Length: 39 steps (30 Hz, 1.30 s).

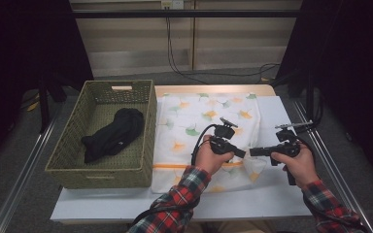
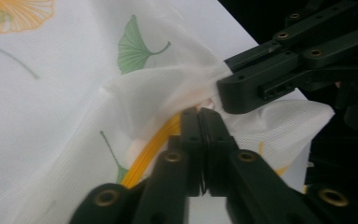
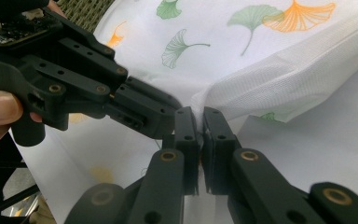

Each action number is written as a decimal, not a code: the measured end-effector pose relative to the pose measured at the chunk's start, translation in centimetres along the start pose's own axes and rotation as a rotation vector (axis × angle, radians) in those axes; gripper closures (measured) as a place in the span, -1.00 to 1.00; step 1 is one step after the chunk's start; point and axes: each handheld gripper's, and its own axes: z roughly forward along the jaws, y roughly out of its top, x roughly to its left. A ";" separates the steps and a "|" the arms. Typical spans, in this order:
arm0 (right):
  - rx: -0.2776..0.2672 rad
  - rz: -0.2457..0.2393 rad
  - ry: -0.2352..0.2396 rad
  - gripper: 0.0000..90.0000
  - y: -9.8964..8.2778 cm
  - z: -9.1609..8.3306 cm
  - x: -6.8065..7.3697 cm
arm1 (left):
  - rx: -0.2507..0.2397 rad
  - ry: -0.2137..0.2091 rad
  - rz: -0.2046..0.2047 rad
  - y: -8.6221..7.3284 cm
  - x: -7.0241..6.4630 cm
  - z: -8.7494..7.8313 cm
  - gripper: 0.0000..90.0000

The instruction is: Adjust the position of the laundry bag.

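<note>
My sleeves: red plaid, both forearms coming in from the near edge of the table (image 1: 102,206).
My left gripper (image 1: 243,153): held in my left hand, pointing to my right; its 2 jaws are pressed together on the cloth beside the orange stripe (image 2: 156,144), with fabric bunched up right at their tips.
My right gripper (image 1: 252,152): held in my right hand, pointing to my left, tip to tip with the left one; its 2 jaws are pinched on a raised fold of the same cloth.
Meeting point: the 2 sets of tips sit just beside each other, nearly touching, over the cloth's near right part.
Cloth (image 1: 201,121): white mesh fabric printed with green and orange ginkgo leaves, spread flat on the table's middle, its near right corner lifted and rumpled where I grip it.
Basket (image 1: 148,126): woven, green, standing on the table's left part, touching the cloth's left edge.
Dark garment (image 1: 114,133): black, crumpled, lying inside the basket.
Far side: grey floor, cables and a pale wall panel.
</note>
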 end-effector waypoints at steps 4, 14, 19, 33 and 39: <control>-0.008 0.001 0.002 0.92 -0.1 -0.3 0.0 | 0.011 -0.003 0.011 -0.3 -0.4 0.0 0.65; -0.010 -0.002 0.003 0.92 0.0 -0.3 0.1 | 0.007 -0.016 0.010 -0.2 -0.1 0.2 0.79; -0.013 0.003 0.008 0.92 0.0 -0.3 0.1 | -0.005 -0.018 0.009 -0.1 -0.3 0.0 0.80; -0.012 0.001 -0.004 0.92 -0.2 -0.5 0.1 | 0.005 -0.051 0.013 0.2 -0.1 -0.1 0.88; -0.015 0.003 -0.002 0.92 -0.2 -0.4 0.2 | 0.018 -0.053 0.005 0.3 -0.3 0.1 0.98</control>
